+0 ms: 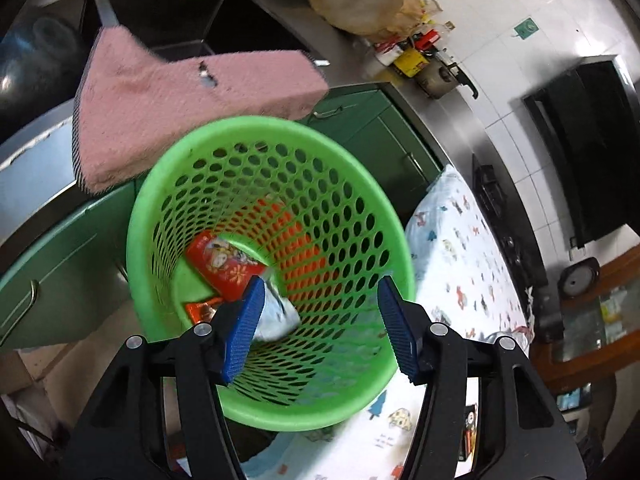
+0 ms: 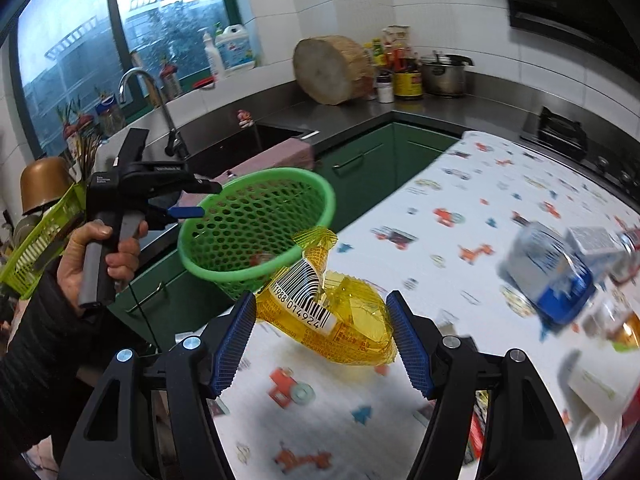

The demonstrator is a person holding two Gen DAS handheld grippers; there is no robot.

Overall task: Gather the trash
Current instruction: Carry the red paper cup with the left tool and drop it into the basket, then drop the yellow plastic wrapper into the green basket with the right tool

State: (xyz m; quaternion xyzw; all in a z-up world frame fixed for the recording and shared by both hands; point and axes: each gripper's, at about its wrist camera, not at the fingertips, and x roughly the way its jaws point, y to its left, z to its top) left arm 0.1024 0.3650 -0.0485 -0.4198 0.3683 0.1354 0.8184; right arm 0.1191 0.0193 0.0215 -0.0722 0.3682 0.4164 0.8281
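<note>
Two grippers at work in a kitchen: left gripper (image 1: 320, 320), jaws released, sits over the rim of a green perforated basket (image 1: 360, 208) at the edge of the worktop (image 2: 500, 200), which wears a white cloth printed with small vehicles. Red wrapper (image 1: 224, 264) and pale crumpled wrapper (image 1: 276, 316) lie in the basket's bottom. Right gripper (image 2: 322, 332), jaws spread, flanks a yellow barcoded wrapper (image 2: 340, 320); contact uncertain. Green cabinets (image 2: 360, 168), steel sink (image 2: 248, 140), window (image 2: 100, 40) behind.
</note>
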